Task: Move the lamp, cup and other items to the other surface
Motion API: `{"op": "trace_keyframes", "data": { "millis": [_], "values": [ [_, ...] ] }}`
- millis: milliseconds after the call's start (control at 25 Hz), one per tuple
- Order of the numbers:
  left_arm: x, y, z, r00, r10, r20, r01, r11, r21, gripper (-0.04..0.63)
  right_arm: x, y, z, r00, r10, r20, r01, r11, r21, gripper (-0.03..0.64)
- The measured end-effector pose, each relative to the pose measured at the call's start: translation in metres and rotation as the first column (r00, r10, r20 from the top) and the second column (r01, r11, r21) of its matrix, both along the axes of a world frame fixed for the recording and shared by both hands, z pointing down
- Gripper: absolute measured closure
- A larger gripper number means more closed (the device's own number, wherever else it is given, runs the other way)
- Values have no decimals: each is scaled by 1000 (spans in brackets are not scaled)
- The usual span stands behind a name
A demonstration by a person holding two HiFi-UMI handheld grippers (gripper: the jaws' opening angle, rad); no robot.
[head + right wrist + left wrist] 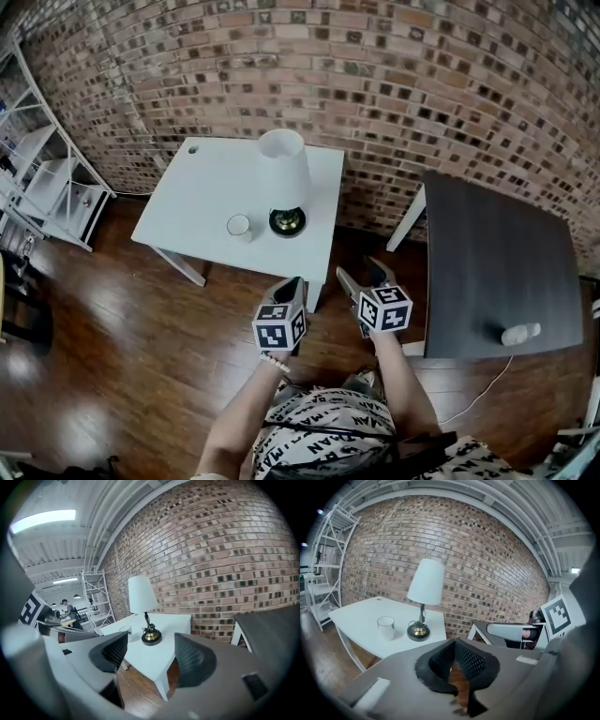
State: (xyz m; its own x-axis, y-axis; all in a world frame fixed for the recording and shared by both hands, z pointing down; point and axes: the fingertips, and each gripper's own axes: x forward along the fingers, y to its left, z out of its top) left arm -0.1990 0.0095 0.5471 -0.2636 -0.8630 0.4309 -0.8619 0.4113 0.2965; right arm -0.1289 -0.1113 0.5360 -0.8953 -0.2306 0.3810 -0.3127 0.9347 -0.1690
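Approach step, nothing lifted: lamp [283, 178] and cup [239, 226] stand on the white table [183, 211], short of both tools. Left gripper [292, 284] is clenched on nothing; right gripper [364, 275] is released and empty. Next move, by judgement: reach in and straddle one item, bound for the dark table [487, 272].

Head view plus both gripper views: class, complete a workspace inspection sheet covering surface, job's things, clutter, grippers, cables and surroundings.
Surface: white table bears the items; dark table stands apart at its right, nearly bare.
Job's things: lamp upright, cup beside its base, both on the white table; small white object lies near the dark table's front edge.
Clutter: nothing seen.
Grippers: left gripper shut, empty; right gripper open, empty; both short of the white table.
Cables: white cable on the floor by the dark table.
Surroundings: brick wall behind, wood floor, white shelving at left.
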Motion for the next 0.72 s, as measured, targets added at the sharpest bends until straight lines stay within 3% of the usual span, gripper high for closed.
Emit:
{"op": "trace_keyframes", "data": {
  "millis": [320, 400, 480, 720],
  "values": [
    [-55, 53, 3, 1000, -11, 10, 11, 1000, 3, 592, -59, 38, 10, 1000, -1, -7, 1, 1000, 18, 295],
    [-62, 54, 7, 1000, -12, 3, 12, 1000, 3, 592, -75, 39, 13, 1000, -19, -9, 20, 999, 29, 303],
    [-69, 51, 9, 1000, -13, -7, 13, 1000, 9, 592, -93, 37, 18, 999, -32, -16, 33, 999, 39, 360],
    [-98, 25, 15, 999, -41, -4, 41, 999, 3, 592, -158, 11, 45, 996, -89, -28, 90, 995, 41, 351]
  ]
}}
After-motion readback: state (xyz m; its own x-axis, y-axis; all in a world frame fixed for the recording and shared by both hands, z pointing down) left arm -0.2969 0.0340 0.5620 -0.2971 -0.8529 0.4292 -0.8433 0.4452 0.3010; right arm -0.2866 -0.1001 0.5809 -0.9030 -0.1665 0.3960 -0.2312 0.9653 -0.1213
